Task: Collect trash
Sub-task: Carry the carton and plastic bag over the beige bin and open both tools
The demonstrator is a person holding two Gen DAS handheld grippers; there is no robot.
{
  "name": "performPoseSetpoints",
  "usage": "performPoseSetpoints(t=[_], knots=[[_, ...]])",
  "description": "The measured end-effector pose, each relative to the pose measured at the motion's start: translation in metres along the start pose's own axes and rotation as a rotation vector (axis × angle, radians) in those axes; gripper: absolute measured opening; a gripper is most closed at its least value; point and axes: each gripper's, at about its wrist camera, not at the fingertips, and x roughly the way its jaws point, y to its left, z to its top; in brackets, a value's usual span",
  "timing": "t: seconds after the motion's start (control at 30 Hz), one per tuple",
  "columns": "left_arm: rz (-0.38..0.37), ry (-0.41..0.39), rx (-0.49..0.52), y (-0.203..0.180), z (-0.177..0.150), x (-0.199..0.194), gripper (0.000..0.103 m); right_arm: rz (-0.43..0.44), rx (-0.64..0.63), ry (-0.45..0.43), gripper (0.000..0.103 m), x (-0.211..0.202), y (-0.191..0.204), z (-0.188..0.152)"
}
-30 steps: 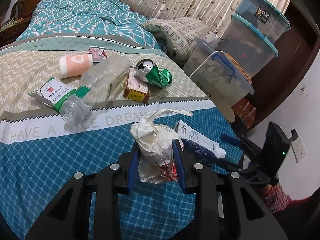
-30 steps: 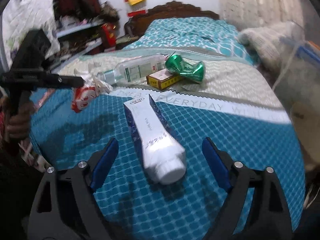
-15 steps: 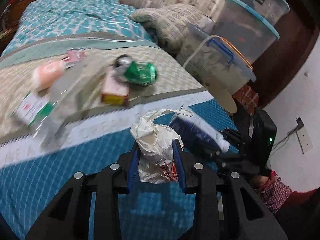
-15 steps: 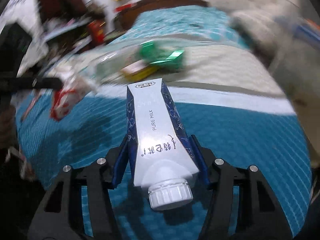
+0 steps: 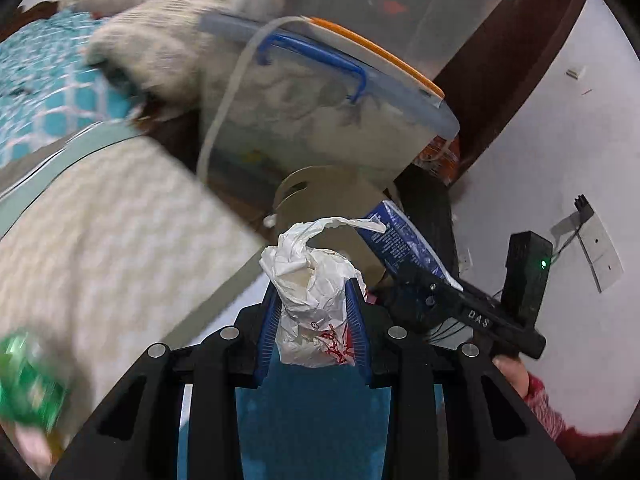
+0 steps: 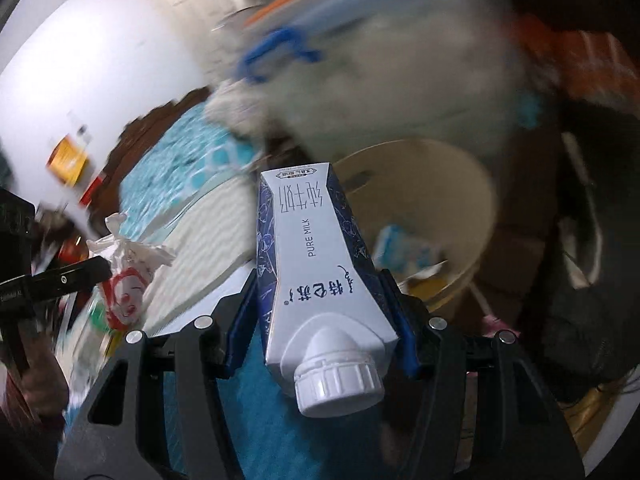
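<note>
Right tool (image 6: 320, 316) clamped on milk carton (image 6: 316, 256), left tool (image 5: 314, 320) clamped on crumpled wrapper (image 5: 314, 292). Bin (image 6: 472, 184) w/ some trash inside at 1 o'clock; nothing dropped yet. Green can (image 5: 24, 388) left on bed (image 5: 120, 216).

White-and-navy milk carton (image 6: 320, 264), red-printed white bag (image 5: 316, 300), blurred — perhaps green — can (image 5: 28, 384).
</note>
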Motion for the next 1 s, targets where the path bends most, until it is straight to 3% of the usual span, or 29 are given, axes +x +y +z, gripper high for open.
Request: performPoseSetpoints(t=[0.23, 0.27, 0.3, 0.4, 0.53, 0.7, 1.0], knots=[[0.007, 0.026, 0.03, -0.028, 0.05, 0.076, 0.038, -0.052, 0.079, -0.008, 0.061, 0.035, -0.034, 0.035], [0.016, 0.023, 0.032, -0.03, 0.052, 0.083, 0.05, -0.056, 0.079, -0.016, 0.072, 0.039, -0.034, 0.037], [0.043, 0.036, 0.038, -0.033, 0.056, 0.096, 0.07, -0.083, 0.079, -0.032, 0.081, 0.042, -0.036, 0.039], [0.067, 0.053, 0.037, -0.034, 0.057, 0.105, 0.067, -0.101, 0.099, -0.094, 0.079, 0.036, -0.038, 0.043], [0.044, 0.008, 0.046, -0.03, 0.045, 0.077, 0.066, -0.087, 0.097, -0.156, 0.079, 0.012, -0.034, 0.033], [0.044, -0.054, 0.026, -0.01, 0.01, 0.02, 0.066, -0.013, 0.129, -0.153, 0.079, -0.009, -0.015, 0.007], [0.214, -0.151, 0.039, 0.016, -0.091, -0.082, 0.067, 0.118, 0.111, -0.075, 0.079, -0.018, 0.061, -0.052]])
